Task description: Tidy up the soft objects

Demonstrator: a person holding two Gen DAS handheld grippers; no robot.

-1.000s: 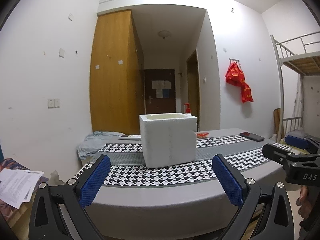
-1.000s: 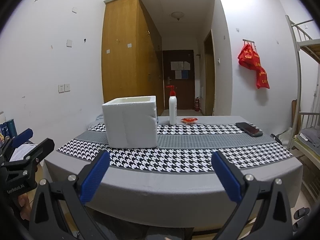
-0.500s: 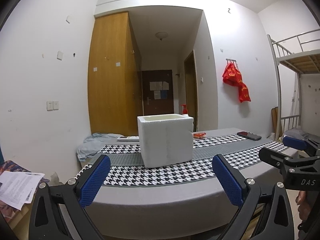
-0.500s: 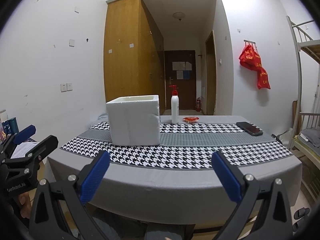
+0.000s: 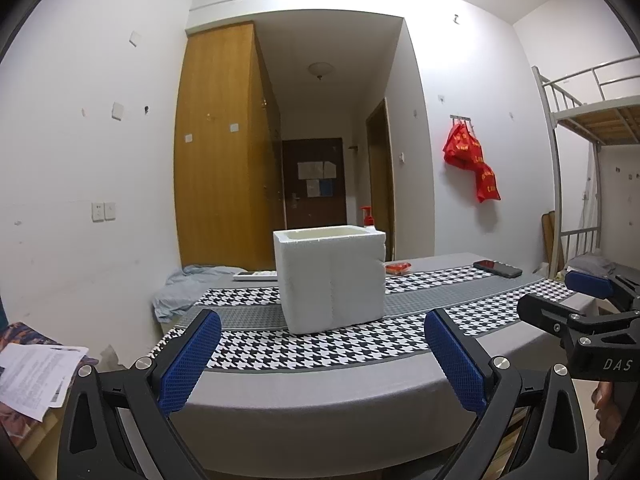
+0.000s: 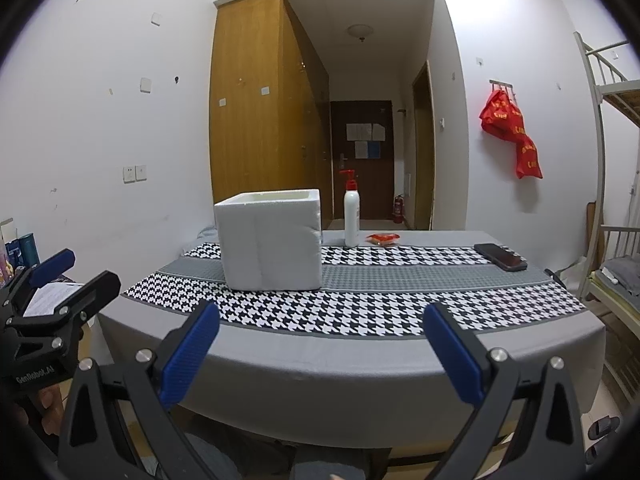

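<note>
Two grippers hang in front of the near edge of the surface (image 6: pixel 360 364), each with its blue-padded fingers spread wide apart and nothing between them: the left gripper (image 5: pixel 322 354) faces the white foam box (image 5: pixel 330 280) almost head-on, and the right gripper (image 6: pixel 320 346) sits further right, with the box off to its left. The box stands upright on the houndstooth runner (image 6: pixel 380 308), open top upward, one vertical corner turned toward the left wrist camera, roughly as tall as it is wide, so no long axis stands out. What it holds cannot be seen from either view. Behind it, near the far edge, a white pump bottle (image 6: pixel 351 218) with a red head stands upright, a small red packet (image 6: pixel 383 239) lies flat just to its right, and a dark phone (image 6: pixel 500 257) lies further right with its length running obliquely toward the far right corner. Crumpled blue cloth (image 5: pixel 188 286) lies at the far left end. Compared with a second ago, both cameras sit a little further back and lower, so the box looks smaller; nothing on the surface has shifted, and both grippers are as wide as before.
</note>
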